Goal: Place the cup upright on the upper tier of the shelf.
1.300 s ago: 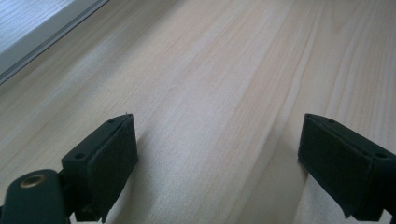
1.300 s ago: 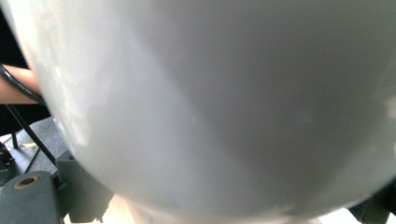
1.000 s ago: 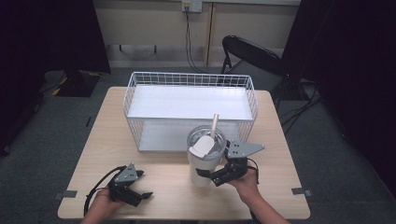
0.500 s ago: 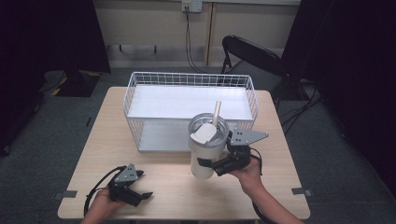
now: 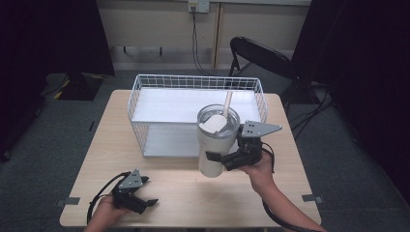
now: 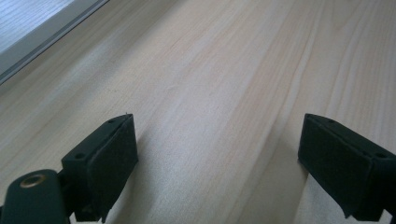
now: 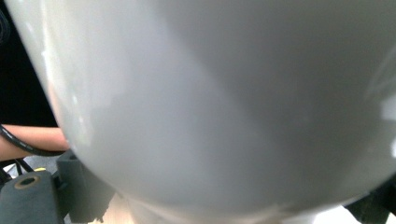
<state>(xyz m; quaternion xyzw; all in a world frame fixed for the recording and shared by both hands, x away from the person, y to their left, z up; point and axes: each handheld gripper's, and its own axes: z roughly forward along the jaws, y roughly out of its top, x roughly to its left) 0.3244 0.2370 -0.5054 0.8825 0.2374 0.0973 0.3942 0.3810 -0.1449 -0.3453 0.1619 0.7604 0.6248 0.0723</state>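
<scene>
Tumbler (image 5: 215, 145) higher, within right tool (image 5: 218, 161)

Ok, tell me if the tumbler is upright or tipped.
Upright: the tumbler stands vertical in the right gripper, lid and straw on top.

The tumbler (image 7: 224, 102) probably hides both jaw tips.

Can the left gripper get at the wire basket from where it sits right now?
Probably yes. The left gripper rests open at the table's near left edge, and bare wood lies between it and the wire basket's front-left corner. The tumbler, held by the right gripper, stands off to the right.
</scene>
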